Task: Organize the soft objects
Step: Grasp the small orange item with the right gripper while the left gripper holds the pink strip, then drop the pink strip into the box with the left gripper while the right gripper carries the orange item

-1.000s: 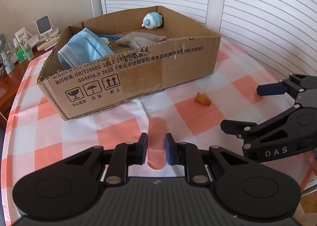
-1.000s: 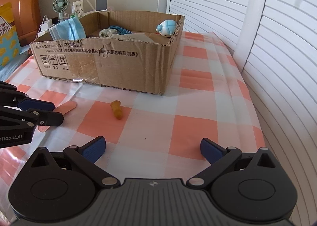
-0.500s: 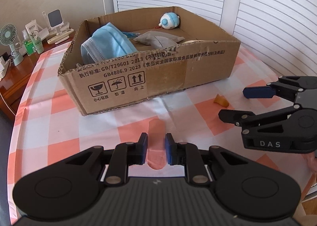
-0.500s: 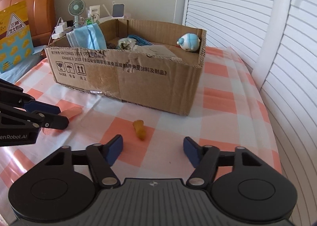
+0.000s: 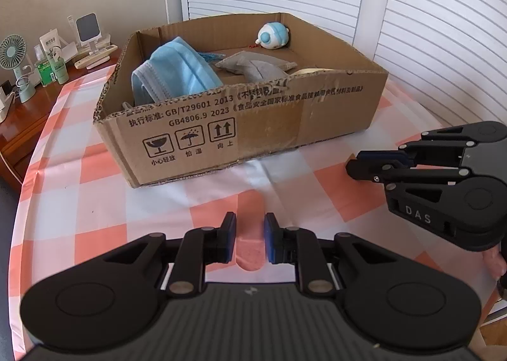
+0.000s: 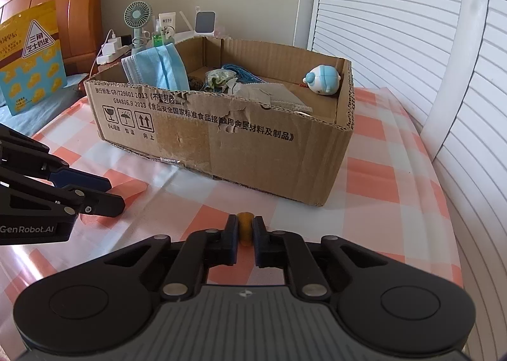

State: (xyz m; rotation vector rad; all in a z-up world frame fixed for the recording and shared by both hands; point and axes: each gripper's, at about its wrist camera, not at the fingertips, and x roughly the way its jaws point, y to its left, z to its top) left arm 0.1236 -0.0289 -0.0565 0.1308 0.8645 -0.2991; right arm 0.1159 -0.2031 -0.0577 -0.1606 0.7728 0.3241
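Observation:
A flat pink soft strip (image 5: 250, 234) lies on the checked cloth, and my left gripper (image 5: 250, 240) is shut on it. The right gripper (image 6: 244, 236) is shut on a small orange soft piece (image 6: 245, 226), low over the cloth in front of the cardboard box (image 6: 253, 145). From the left wrist view the right gripper (image 5: 361, 164) shows from the side at the right, and the orange piece is hidden there. The box (image 5: 269, 126) holds a blue face mask (image 5: 177, 72), a grey cloth (image 5: 253, 66) and a small blue and white plush (image 5: 272, 36).
A checked tablecloth (image 6: 396, 186) covers the table. White slatted doors (image 6: 427, 28) stand close at the right and behind. A side table at the left carries a small fan (image 6: 137, 17), bottles and chargers. A yellow bag (image 6: 30, 57) leans at the far left.
The right gripper went from wide open to shut on the orange piece after moving in toward it. My left gripper kept its hold on the pink strip.

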